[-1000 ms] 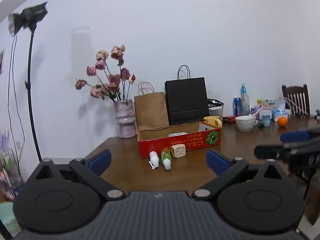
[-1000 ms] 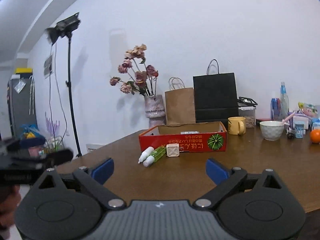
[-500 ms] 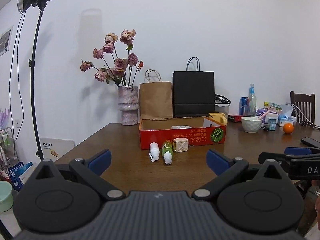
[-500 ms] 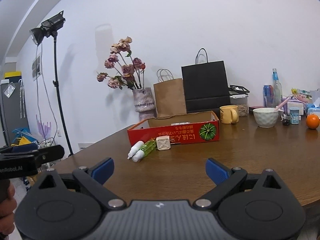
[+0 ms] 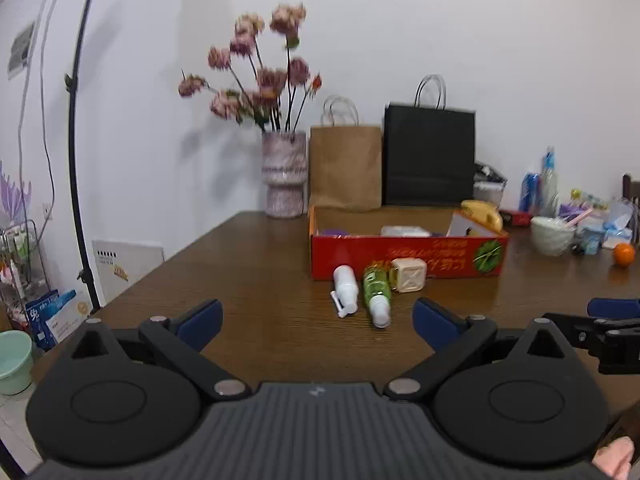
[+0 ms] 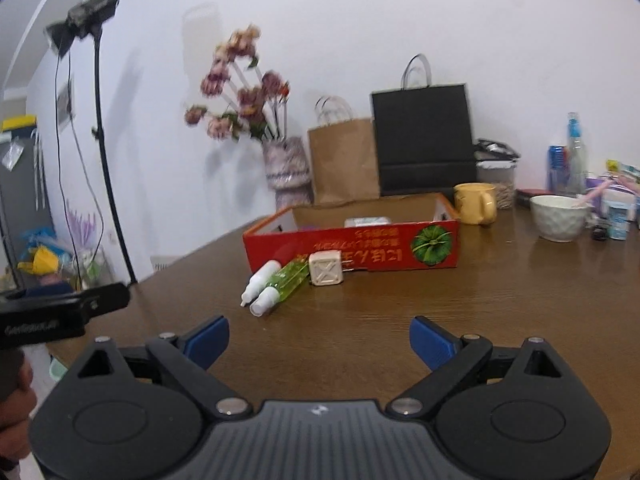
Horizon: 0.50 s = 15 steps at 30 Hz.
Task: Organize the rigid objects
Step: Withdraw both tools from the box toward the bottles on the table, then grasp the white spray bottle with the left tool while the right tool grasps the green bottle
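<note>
Both tongs stand released with nothing between their blue pads: the left tongs fill the bottom of their own view, and the right tongs, whose jaws have just been closing a little, fill the bottom of theirs; both hang low over the near edge of the tabletop, pointing slightly downward toward the middle of the frame. Waiting to be tidied, a white bottle, a green bottle and a cream cube lie side by side just in front of the red box, at the centre of each picture. Judging from this, the step in hand is the approach. To do it well, pick one item, likely the cube at the right of the row, since the bottles lie touching and could roll. Straddle it squarely, pads on opposite flat faces, before squeezing, and keep the other tongs well apart so the two do not collide
</note>
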Each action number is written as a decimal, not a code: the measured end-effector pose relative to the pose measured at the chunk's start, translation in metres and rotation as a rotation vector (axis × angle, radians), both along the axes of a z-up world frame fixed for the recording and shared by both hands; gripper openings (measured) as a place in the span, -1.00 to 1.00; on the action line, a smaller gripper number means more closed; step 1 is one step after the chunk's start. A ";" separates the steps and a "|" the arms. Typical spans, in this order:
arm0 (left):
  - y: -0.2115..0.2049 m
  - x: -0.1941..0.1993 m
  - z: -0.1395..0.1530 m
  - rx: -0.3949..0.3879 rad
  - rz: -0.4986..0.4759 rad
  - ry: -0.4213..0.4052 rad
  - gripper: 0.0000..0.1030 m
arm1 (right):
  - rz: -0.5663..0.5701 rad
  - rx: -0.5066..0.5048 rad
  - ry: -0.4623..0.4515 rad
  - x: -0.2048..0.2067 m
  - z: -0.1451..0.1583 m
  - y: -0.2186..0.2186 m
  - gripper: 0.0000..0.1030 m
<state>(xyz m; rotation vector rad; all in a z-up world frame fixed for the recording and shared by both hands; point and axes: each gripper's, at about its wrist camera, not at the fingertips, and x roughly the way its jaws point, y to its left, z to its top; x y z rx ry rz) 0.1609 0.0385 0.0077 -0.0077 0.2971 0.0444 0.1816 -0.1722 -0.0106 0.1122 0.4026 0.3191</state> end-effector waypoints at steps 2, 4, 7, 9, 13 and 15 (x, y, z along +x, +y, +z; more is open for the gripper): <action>0.004 0.024 0.001 -0.006 0.003 0.022 1.00 | 0.025 -0.012 0.015 0.022 0.001 0.008 0.72; 0.009 0.050 -0.001 -0.022 -0.020 0.038 1.00 | 0.045 -0.009 0.026 0.043 0.002 0.016 0.72; 0.014 0.089 -0.003 -0.040 -0.025 0.077 1.00 | 0.071 -0.009 0.047 0.079 0.003 0.028 0.72; 0.015 0.114 -0.002 -0.050 -0.031 0.089 1.00 | 0.086 -0.026 0.075 0.107 0.001 0.040 0.71; 0.017 0.170 -0.005 -0.054 -0.073 0.187 0.86 | 0.105 -0.028 0.115 0.152 -0.003 0.057 0.65; 0.022 0.198 -0.008 -0.075 -0.069 0.263 0.72 | 0.111 -0.044 0.134 0.171 -0.005 0.065 0.63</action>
